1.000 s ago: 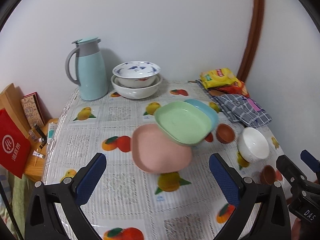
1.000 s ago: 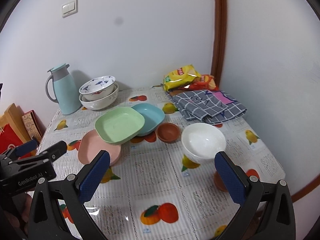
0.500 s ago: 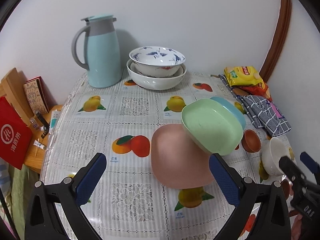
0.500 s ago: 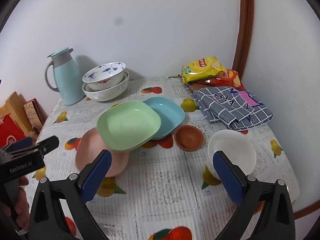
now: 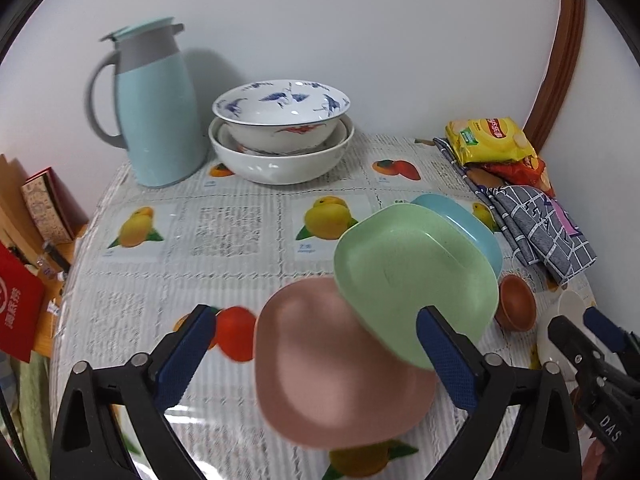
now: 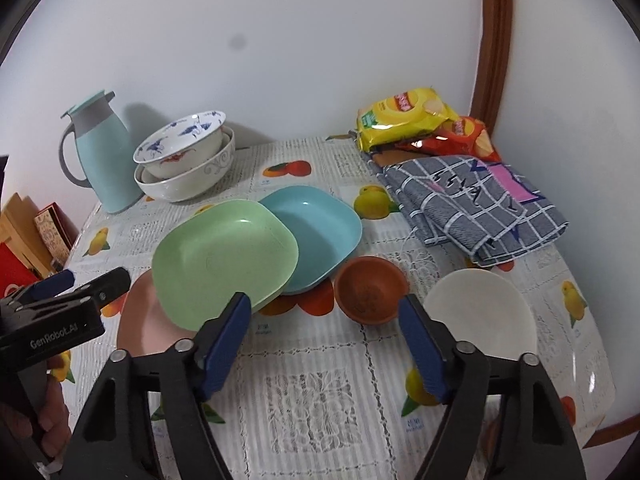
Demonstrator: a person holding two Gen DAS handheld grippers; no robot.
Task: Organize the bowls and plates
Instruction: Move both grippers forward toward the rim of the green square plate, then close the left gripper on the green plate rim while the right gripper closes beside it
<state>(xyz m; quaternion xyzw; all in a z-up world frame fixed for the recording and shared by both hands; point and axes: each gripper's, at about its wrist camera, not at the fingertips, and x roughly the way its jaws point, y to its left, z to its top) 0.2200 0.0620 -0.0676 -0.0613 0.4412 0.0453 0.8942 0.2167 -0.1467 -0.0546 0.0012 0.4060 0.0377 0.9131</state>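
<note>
Three square plates overlap mid-table: a pink plate (image 5: 340,376) (image 6: 144,320) lies lowest, a green plate (image 5: 416,284) (image 6: 224,260) leans on it, and a blue plate (image 5: 460,224) (image 6: 316,232) is behind. My left gripper (image 5: 316,354) (image 6: 88,280) hangs open over the pink plate, holding nothing. My right gripper (image 6: 324,340) (image 5: 592,336) is closing its jaws with nothing pressed between them. A small brown bowl (image 6: 370,294) (image 5: 516,300) sits just beyond its tips. Right of it is a white bowl (image 6: 480,316). A blue-patterned bowl (image 5: 280,116) is nested in a larger white bowl (image 5: 280,166) at the back.
A pale blue thermos jug (image 5: 156,108) stands back left. Snack bags (image 6: 408,120) and a folded checked cloth (image 6: 476,204) lie back right. Books and a red box (image 5: 20,308) sit off the table's left edge. A hand (image 6: 44,420) holds the left gripper.
Both grippers have come forward and lower toward the dishes, which now look larger. The right gripper's jaws have narrowed. No dish has moved.
</note>
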